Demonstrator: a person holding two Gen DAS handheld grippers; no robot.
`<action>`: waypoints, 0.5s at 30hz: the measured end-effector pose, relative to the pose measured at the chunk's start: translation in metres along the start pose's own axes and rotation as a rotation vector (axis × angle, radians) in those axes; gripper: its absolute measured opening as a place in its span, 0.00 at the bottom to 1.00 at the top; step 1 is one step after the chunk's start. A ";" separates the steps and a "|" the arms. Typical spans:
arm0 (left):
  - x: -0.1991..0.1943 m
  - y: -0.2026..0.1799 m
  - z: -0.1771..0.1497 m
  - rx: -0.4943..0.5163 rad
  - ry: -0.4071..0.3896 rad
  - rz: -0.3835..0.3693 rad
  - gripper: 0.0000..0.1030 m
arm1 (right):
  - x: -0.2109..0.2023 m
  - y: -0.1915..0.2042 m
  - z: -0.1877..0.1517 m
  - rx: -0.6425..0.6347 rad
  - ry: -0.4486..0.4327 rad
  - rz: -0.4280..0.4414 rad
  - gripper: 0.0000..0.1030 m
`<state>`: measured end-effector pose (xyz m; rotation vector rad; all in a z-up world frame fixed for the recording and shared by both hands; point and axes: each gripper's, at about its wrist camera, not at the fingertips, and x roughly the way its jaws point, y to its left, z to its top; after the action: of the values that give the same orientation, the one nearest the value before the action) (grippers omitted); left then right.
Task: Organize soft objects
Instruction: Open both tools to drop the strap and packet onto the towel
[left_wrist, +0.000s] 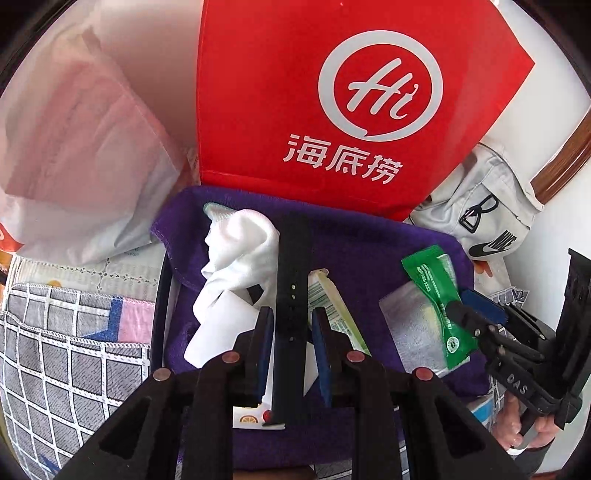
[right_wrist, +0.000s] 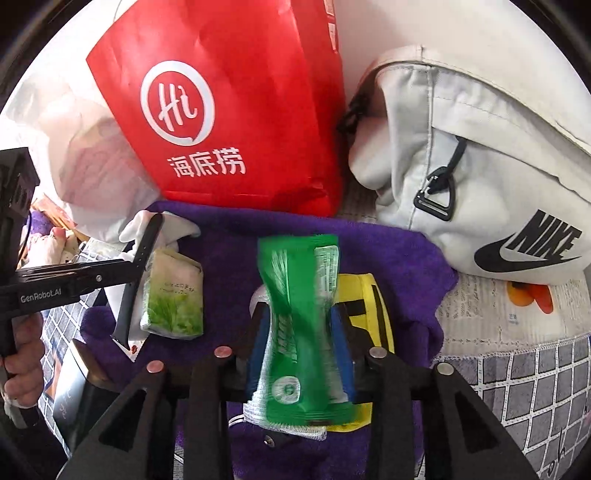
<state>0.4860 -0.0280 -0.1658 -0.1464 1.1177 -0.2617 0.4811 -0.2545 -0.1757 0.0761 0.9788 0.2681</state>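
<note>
The left gripper (left_wrist: 291, 325) is clamped on a flat black perforated rubber strap (left_wrist: 293, 266) at frame centre, over a fuzzy purple towel (left_wrist: 369, 240). The right gripper (right_wrist: 299, 332) straddles a crinkly green plastic packet (right_wrist: 295, 314), slack between the jaws, which are parted.

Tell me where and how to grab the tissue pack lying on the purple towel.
Grip the tissue pack across its narrow width, at the middle, coming down from above. It lies flat on the purple towel, so only its side edges offer the pads a hold. The black strap held in the left gripper hangs close along one side, so that should probably move clear first.
</note>
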 end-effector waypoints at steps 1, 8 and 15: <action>-0.001 0.000 0.000 0.001 0.006 0.002 0.27 | 0.000 0.001 0.000 -0.007 0.003 -0.001 0.52; -0.028 -0.002 -0.015 0.016 0.007 0.050 0.43 | -0.027 0.011 -0.002 -0.011 -0.026 -0.025 0.68; -0.084 -0.015 -0.050 0.035 -0.055 0.106 0.56 | -0.079 0.023 -0.018 0.019 -0.063 -0.051 0.68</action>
<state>0.4042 -0.0185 -0.1110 -0.0632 1.0619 -0.1815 0.4204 -0.2533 -0.1178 0.0763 0.9198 0.2084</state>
